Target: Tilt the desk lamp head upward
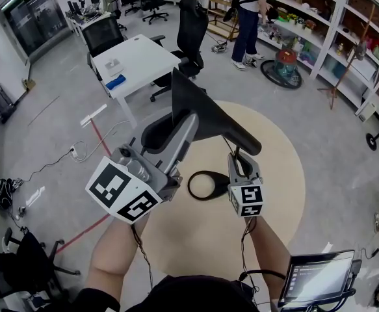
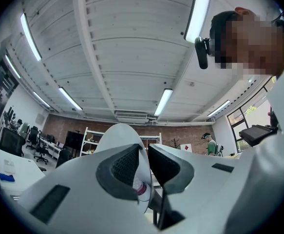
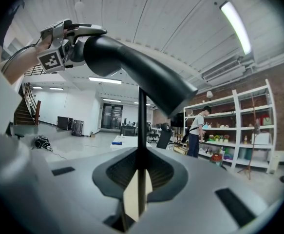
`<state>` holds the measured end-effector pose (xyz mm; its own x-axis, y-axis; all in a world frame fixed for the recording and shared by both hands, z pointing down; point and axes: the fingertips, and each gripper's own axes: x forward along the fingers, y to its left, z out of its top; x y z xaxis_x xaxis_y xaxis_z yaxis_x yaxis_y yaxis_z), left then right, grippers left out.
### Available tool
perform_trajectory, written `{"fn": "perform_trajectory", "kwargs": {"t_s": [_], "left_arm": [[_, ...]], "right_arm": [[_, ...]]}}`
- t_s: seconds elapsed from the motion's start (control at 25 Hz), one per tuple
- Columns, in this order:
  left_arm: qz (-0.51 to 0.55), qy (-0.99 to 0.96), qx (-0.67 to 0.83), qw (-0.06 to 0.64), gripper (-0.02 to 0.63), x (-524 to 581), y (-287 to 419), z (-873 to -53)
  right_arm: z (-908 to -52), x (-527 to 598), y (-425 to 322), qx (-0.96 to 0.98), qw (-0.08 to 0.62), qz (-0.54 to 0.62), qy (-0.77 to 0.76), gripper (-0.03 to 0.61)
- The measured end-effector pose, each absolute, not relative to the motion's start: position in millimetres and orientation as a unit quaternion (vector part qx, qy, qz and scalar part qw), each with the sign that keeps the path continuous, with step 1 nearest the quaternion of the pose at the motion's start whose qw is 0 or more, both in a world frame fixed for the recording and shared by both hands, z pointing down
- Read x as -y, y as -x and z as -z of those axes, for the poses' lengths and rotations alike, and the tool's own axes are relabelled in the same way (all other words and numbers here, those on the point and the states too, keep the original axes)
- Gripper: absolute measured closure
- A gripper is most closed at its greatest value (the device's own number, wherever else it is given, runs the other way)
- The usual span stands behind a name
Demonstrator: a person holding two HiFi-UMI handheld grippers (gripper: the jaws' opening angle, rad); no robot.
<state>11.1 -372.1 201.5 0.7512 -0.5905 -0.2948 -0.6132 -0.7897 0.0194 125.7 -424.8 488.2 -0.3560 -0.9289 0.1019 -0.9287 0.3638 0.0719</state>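
Lamp head point(image 1: 209, 119): black, long axis on a slant. The end I hold sits highest; the other end drops to my right, past the stem point(image 3: 142, 130).
Left hand-held gripper point(image 2: 145, 165): jaws closed tight on the head's pale rim.
Right hand-held gripper point(image 3: 141, 174): my jaws clamp the thin stem, above the ring base point(image 1: 191, 187).
Location: the lamp stands on the round beige counter point(image 1: 274, 200).

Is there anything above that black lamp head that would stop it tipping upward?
Nothing visible does. Only open air lies above the lamp head. The left tool is clamped on its end, and the right tool is clamped on the stem below it.
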Motion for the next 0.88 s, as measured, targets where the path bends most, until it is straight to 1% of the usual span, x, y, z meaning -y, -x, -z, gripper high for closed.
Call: {"fn": "perform_trajectory", "kwargs": {"t_s": [0.4,0.64,0.84,0.88], "left_arm": [[-0.157,0.938,-0.309,0.023,0.550,367,-5,-205],[-0.152,0.933,-0.323,0.046,0.550,362,0,-204],[-0.170,0.930,-0.321,0.046,0.549,357,9,-209],[-0.175,0.928,-0.324,0.048,0.549,355,11,-210]], "right_arm": [[-488,422,-123,0.826,0.065,0.002,-0.559,0.531],[-486,423,-124,0.826,0.063,0.003,-0.560,0.531],[-491,422,-127,0.819,0.065,-0.004,-0.570,0.531],[-491,421,-129,0.817,0.063,-0.005,-0.572,0.520]]}}
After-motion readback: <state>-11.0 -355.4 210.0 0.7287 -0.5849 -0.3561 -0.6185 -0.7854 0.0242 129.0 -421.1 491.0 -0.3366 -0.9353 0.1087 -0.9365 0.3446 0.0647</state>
